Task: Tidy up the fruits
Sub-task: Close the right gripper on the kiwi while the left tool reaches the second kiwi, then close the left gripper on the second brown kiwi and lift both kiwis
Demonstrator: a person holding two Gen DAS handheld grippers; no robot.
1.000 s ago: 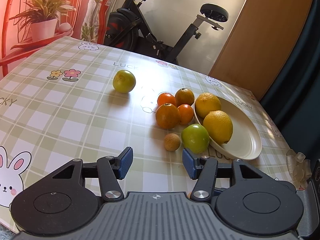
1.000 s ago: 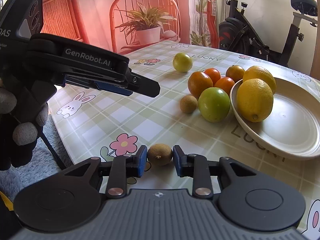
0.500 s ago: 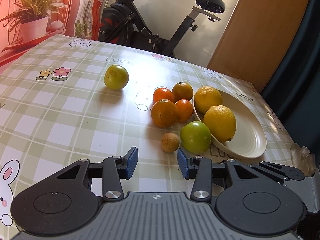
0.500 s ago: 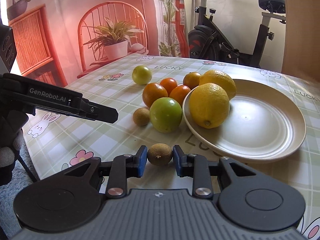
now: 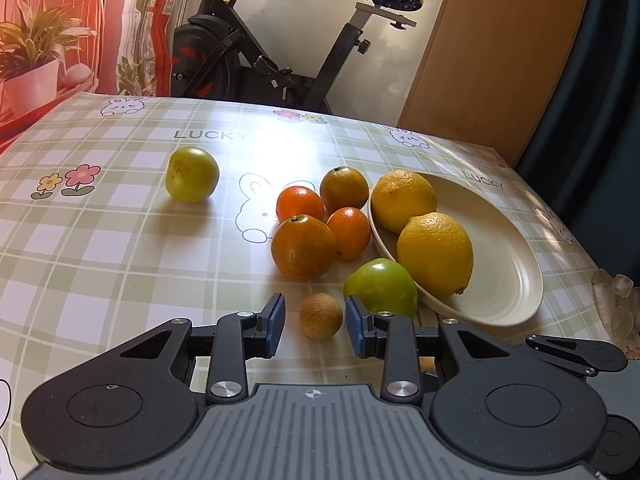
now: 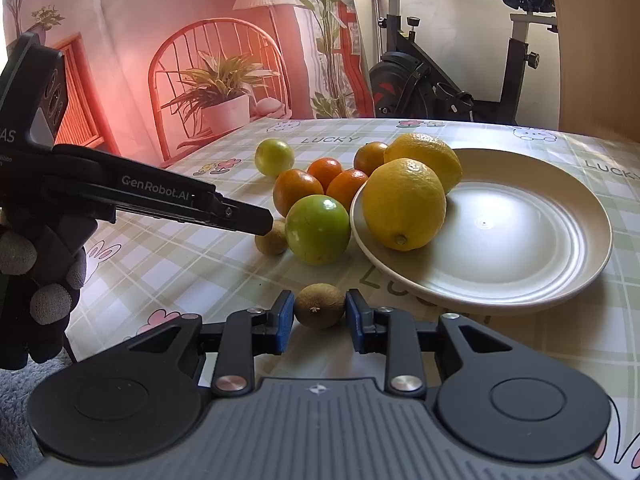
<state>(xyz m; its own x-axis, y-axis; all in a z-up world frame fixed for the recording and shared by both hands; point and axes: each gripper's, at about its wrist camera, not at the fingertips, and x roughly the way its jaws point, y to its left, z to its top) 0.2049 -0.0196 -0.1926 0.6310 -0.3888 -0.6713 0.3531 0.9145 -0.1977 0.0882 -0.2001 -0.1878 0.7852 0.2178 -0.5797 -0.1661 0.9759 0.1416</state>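
A small tan round fruit [image 5: 321, 316] lies on the checked tablecloth between the blue pads of my left gripper [image 5: 316, 314]. Its jaws are closing and a thin gap still shows on each side. In the right wrist view that left gripper [image 6: 260, 226] reaches in from the left over the same tan fruit [image 6: 272, 242]. My right gripper [image 6: 319, 314] is shut on a small brown kiwi-like fruit [image 6: 320, 306] just above the cloth, near the cream plate [image 6: 520, 240]. Two lemons [image 6: 404, 204] rest on the plate's left side.
A green apple-like fruit [image 5: 380, 286] sits against the plate rim [image 5: 524, 280], close to my left gripper's right pad. Several oranges [image 5: 303, 246] cluster behind it. A yellow-green fruit [image 5: 192, 174] lies alone at the far left. An exercise bike [image 5: 280, 60] stands beyond the table. A gloved hand [image 6: 40, 272] holds the left gripper.
My left gripper has moved forward and down until the tan fruit sits between its pads, and its jaws have narrowed. The right gripper, still holding the brown fruit, has swung toward the plate.
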